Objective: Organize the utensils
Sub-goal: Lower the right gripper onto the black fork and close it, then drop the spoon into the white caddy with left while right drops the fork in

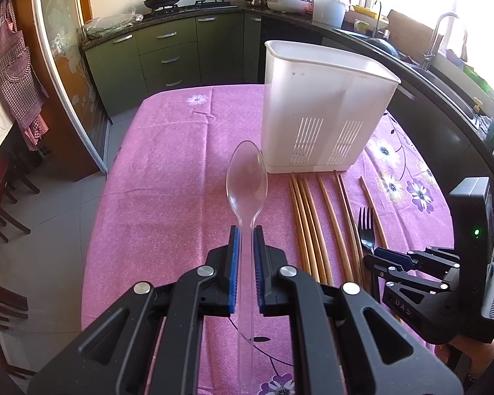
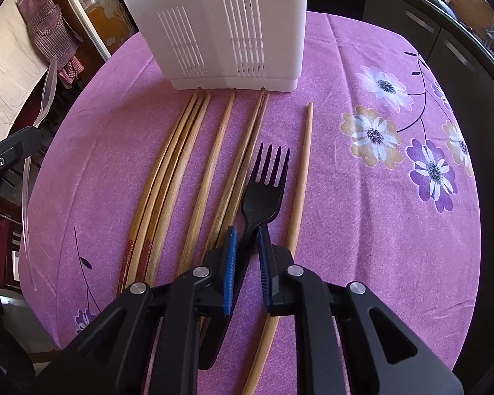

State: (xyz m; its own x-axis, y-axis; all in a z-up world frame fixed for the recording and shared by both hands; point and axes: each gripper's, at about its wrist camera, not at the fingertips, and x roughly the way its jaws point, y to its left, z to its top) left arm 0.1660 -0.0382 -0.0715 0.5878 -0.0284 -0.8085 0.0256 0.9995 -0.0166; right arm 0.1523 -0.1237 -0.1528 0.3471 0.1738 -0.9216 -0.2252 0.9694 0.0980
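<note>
Left gripper (image 1: 246,230) pinched clear plastic spoon (image 1: 247,177) by handle, bowl raised above pink floral tablecloth (image 1: 168,164), just left of white slotted utensil holder (image 1: 326,112). Right gripper (image 2: 247,230) clamped on neck of black plastic fork (image 2: 263,187), tines toward holder. Wooden chopsticks (image 2: 181,164) lay in row in front of holder, some tips touching its base
</note>
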